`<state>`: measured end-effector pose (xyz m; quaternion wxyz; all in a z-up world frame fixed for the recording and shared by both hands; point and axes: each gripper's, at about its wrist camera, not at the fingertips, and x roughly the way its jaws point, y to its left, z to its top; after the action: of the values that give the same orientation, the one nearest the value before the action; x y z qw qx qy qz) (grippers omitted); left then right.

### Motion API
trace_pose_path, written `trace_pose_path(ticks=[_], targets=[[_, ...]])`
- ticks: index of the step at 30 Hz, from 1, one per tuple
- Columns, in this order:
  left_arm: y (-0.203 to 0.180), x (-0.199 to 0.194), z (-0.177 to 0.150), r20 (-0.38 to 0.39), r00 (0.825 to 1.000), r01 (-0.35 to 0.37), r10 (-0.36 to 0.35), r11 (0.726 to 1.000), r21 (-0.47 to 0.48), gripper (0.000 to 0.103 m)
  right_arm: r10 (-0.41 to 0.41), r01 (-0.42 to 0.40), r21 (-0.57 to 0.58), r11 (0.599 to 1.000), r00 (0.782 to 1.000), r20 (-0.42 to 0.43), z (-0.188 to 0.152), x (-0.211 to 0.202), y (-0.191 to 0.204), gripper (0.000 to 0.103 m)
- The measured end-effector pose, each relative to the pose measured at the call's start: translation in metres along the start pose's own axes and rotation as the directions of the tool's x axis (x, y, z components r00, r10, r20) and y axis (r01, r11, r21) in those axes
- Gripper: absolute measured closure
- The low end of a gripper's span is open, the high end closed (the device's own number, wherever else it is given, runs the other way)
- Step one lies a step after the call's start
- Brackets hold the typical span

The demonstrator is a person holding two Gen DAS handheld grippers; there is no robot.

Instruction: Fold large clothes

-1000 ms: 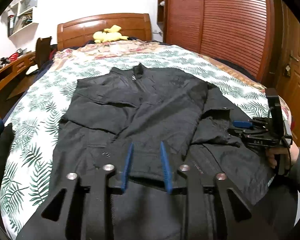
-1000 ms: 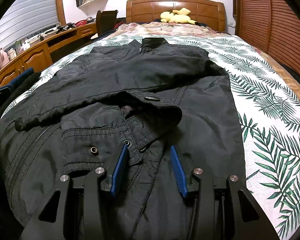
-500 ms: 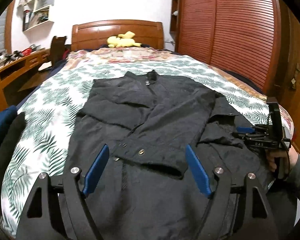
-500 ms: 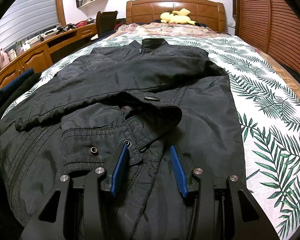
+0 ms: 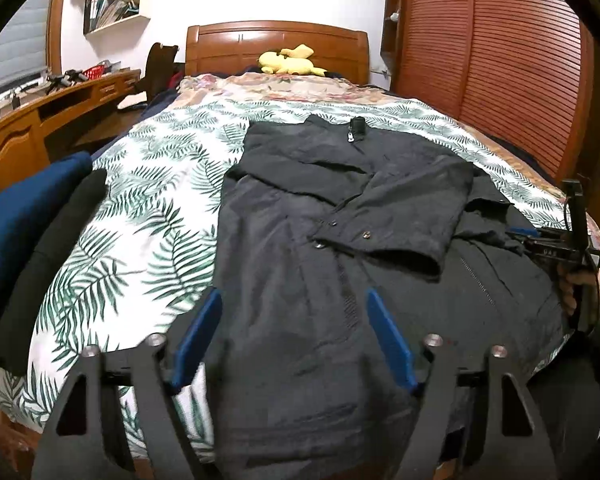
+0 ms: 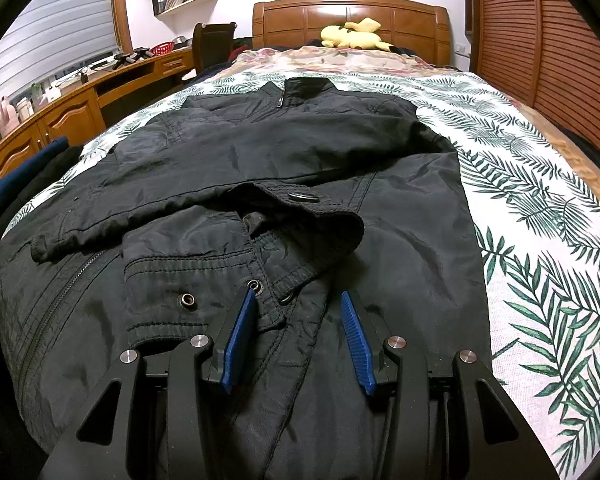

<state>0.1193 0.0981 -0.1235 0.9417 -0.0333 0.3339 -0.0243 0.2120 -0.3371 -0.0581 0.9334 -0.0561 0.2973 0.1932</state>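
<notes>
A black, matte woven jacket [image 5: 340, 248] with metal snaps and a zipper lies flat on a bed's palm-leaf-print sheet [image 5: 152, 216], both sleeves folded across its front. No writing is legible. The left gripper [image 5: 292, 332] hangs over the hem, its jaws closing with nothing pinched. The right gripper [image 6: 298, 336] stands half-open over a cuff, gripping nothing.

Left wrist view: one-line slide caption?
Left gripper, jaws closing and clear of the cloth, over the hem of a black jacket with sleeves folded in on a leaf-print bed.
</notes>
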Motion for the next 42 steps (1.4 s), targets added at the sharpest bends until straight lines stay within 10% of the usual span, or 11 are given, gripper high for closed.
trace_pose_path(ticks=[22, 42], targets=[[0.026, -0.005, -0.034, -0.116, 0.993, 0.021, -0.019, 1.000, 0.015, 0.064, -0.051, 0.052, 0.051, 0.997, 0.998, -0.025, -0.008, -0.065, -0.008, 0.057], [0.034, -0.009, -0.058, -0.160, 0.986, 0.028, -0.034, 0.999, -0.041, 0.065, -0.023, 0.040, 0.137, 0.990, 0.992, -0.126, -0.056, -0.098, -0.026, 0.057]])
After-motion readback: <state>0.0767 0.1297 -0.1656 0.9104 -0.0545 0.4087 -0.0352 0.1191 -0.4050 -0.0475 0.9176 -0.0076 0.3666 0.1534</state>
